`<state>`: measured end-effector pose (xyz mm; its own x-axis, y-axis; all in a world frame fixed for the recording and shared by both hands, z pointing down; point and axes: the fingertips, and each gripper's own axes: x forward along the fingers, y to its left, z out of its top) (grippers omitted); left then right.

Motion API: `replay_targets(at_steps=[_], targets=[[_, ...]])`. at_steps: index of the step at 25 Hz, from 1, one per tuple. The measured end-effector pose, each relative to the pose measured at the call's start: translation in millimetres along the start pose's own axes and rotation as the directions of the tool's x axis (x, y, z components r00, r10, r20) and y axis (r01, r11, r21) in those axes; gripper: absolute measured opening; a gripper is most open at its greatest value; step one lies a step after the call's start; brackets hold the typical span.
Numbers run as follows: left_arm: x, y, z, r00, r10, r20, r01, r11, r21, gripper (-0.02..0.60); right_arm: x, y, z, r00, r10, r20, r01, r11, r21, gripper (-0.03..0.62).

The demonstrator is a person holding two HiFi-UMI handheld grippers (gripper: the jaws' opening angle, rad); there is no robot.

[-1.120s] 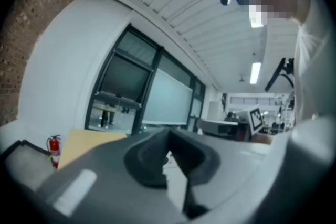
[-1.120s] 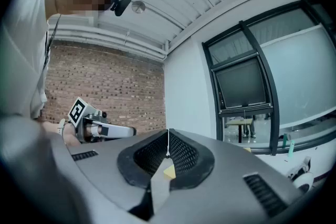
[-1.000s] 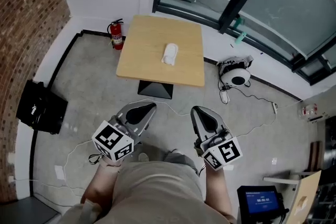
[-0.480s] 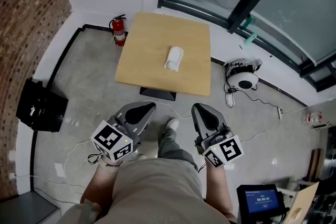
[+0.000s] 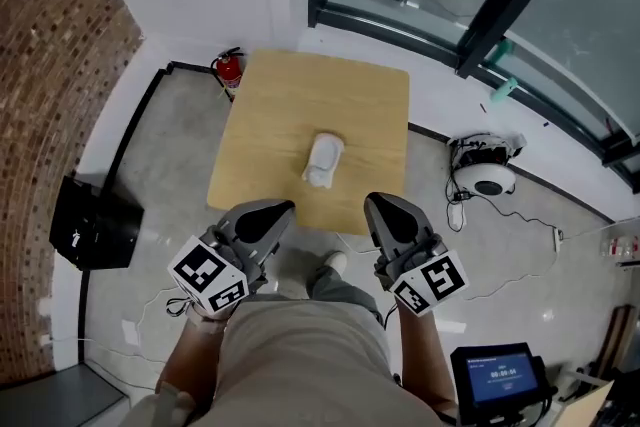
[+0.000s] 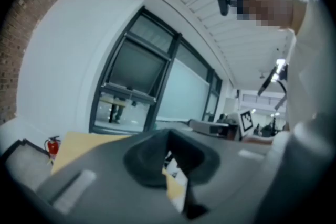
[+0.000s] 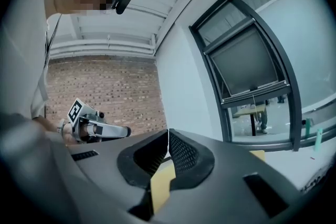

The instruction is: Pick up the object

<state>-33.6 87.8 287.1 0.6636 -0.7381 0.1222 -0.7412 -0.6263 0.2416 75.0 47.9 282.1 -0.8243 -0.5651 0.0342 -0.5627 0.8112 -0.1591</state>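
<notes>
Count so far: one square wooden tabletop [image 5: 265, 130] with one white rolled-up bundle [image 5: 323, 160] lying on it, a bit nearer the person than dead centre. Two claws, and from the head view both tips show at the tabletop's near edge, one either side of the bundle and not touching it. The left claw [image 5: 264, 212] is pressed together with nothing in it. The right claw [image 5: 386, 207] is the same, tips meeting and empty. On the floor there's also one red fire extinguisher [image 5: 231, 70] at the far left corner and one black box [image 5: 95, 225] off to the left.

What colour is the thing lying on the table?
The object is white, best seen in the head view.
</notes>
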Motion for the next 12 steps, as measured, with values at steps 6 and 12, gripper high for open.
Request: replay_targets(at_steps=[6, 12], targets=[[49, 26, 11, 0.999, 0.001, -0.045, 0.000, 1.000, 0.010, 0.002, 29, -43, 12, 1.000, 0.016, 0.004, -0.016, 1.000, 0.015, 0.011], [77, 66, 15, 0.996, -0.079, -0.050, 0.079, 0.997, 0.007, 0.002, 60, -66, 6, 0.999, -0.051, -0.014, 0.051, 0.999, 0.002, 0.011]])
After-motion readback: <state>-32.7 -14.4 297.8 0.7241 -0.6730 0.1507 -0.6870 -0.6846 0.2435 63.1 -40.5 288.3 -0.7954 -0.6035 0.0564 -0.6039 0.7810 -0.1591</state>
